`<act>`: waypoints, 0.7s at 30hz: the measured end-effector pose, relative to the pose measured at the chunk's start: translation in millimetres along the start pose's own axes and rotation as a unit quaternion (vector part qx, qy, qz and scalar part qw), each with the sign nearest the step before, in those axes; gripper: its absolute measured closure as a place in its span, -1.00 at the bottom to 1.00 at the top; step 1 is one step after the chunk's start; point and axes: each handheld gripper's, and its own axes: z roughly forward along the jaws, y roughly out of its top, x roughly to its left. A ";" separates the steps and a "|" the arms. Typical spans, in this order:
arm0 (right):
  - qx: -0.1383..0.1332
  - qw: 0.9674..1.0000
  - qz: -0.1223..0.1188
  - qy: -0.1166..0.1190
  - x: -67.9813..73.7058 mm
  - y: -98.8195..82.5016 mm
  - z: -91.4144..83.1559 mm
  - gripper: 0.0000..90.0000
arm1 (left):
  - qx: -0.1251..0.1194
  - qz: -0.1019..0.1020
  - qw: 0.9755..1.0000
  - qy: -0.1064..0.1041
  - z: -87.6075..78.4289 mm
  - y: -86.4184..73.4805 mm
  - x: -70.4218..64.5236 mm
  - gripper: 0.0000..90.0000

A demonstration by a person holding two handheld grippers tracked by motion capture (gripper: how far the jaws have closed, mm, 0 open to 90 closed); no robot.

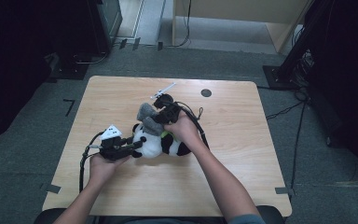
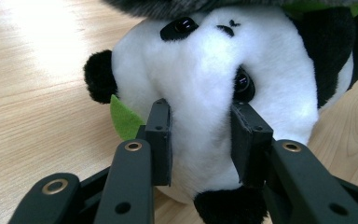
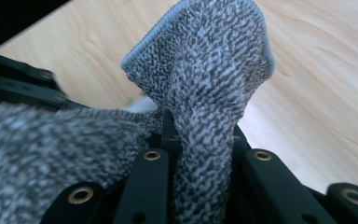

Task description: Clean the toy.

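Plush, black and white: a toy panda [image 1: 161,142] lies on its side near the middle of the wooden table [image 1: 242,154]. Its long axis runs roughly across the table, head toward the person's left, body and dark legs toward the right. The left gripper [image 1: 137,145] sits just left of the panda, pointing level at its head. In the left gripper view the jaws pinch the white muzzle [image 2: 200,121] between them, pads pressed into the plush, the black eyes [image 2: 179,25] facing the camera. A green leaf [image 2: 123,119] shows beside the panda's ear.

A grey cloth [image 1: 148,119] rests on top of the panda's head. The right gripper [image 1: 161,116], just above the panda, is clamped narrow on a fold of this cloth, which stands up between the jaws.
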 end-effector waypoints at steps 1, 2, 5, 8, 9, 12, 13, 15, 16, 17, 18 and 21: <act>0.003 1.000 0.001 -0.012 -4.2 -2.8 -2.8 0.75 | -0.003 -0.001 1.000 -0.001 0.1 -0.5 0.4 0.43; 0.014 0.999 0.006 -0.028 -10.1 -7.6 -5.9 0.75 | -0.004 0.000 1.000 -0.003 0.0 -0.7 0.4 0.43; -0.002 1.000 0.024 -0.002 -22.2 -21.2 -14.5 0.76 | -0.005 0.007 1.000 -0.002 1.2 -0.7 -2.2 0.44; -0.005 1.000 0.007 -0.011 -22.2 -24.2 -20.4 0.75 | -0.004 0.006 1.000 -0.003 1.8 -0.3 -2.5 0.45; -0.006 1.000 0.004 -0.013 -22.3 -24.6 -21.8 0.75 | -0.004 0.006 1.000 -0.003 1.7 -0.3 -2.3 0.45; -0.011 1.000 0.001 -0.018 -24.3 -25.9 -27.2 0.75 | -0.002 0.005 1.000 -0.004 1.3 0.2 -1.5 0.45; -0.015 1.000 -0.001 -0.020 -25.2 -26.8 -29.7 0.75 | -0.004 0.004 1.000 -0.004 1.3 0.3 -1.2 0.45; -0.024 0.999 -0.009 -0.026 -27.1 -29.5 -35.9 0.74 | -0.003 0.001 1.000 -0.005 1.1 0.7 -0.3 0.45; -0.027 0.999 -0.011 -0.030 -27.9 -31.4 -39.7 0.74 | -0.004 0.000 1.000 -0.005 1.0 0.9 0.1 0.45; -0.032 0.999 -0.013 -0.032 -29.2 -33.6 -43.2 0.74 | -0.004 0.000 1.000 -0.005 0.9 0.9 0.2 0.45; -0.035 0.999 -0.013 -0.033 -30.4 -35.8 -46.5 0.74 | -0.003 0.000 1.000 -0.006 0.8 0.9 0.3 0.45; -0.043 0.998 -0.014 -0.040 -34.9 -42.1 -56.1 0.74 | -0.003 -0.001 1.000 -0.005 0.5 1.1 0.3 0.45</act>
